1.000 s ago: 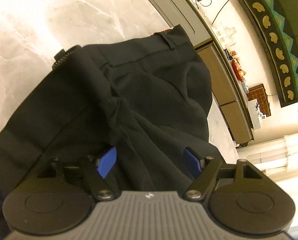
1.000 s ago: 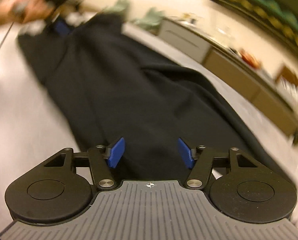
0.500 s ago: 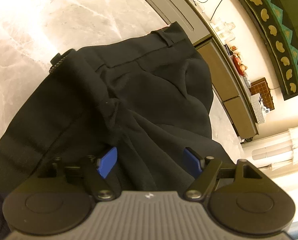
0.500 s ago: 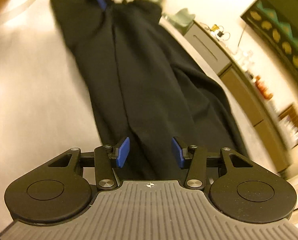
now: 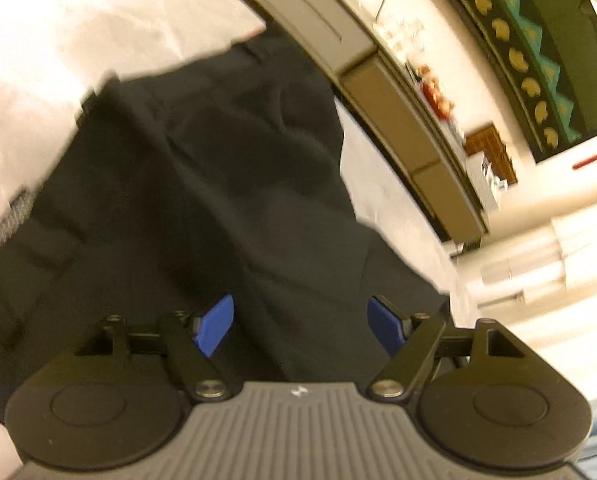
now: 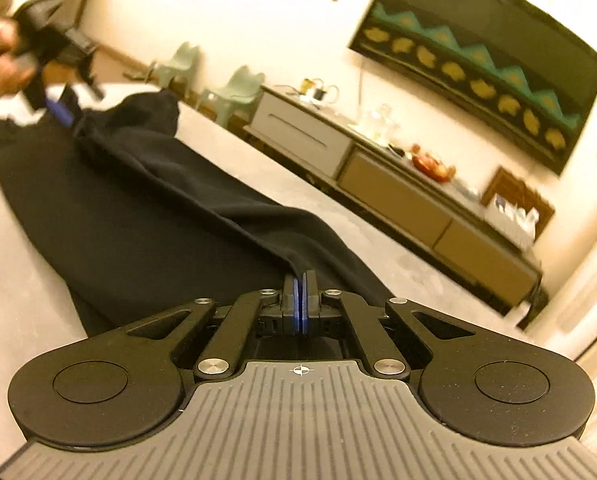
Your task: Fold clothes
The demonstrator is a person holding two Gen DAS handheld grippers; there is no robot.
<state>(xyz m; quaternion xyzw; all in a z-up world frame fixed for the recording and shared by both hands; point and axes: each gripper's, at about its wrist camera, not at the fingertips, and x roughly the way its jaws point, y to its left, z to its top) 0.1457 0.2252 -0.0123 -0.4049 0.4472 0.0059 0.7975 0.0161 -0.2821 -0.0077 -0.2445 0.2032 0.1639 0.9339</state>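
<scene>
Black trousers lying lengthwise on a pale marble surface, a gripper at each end.

Left wrist view: left gripper [image 5: 300, 322] has blue fingers spread wide, with bunched cloth of the black trousers [image 5: 202, 184] lying between them; whether they touch it I cannot tell. The waistband points up and away toward the sideboard [image 5: 382, 120]. Frame blurred.
Right wrist view: right gripper [image 6: 299, 280] has its pads pressed together, pinching a raised fold of the trousers [image 6: 138, 216] at the leg end. The long axis runs from here up-left to the far gripper [image 6: 60, 110]. Marble surface [image 6: 14, 280] lies beneath.
</scene>
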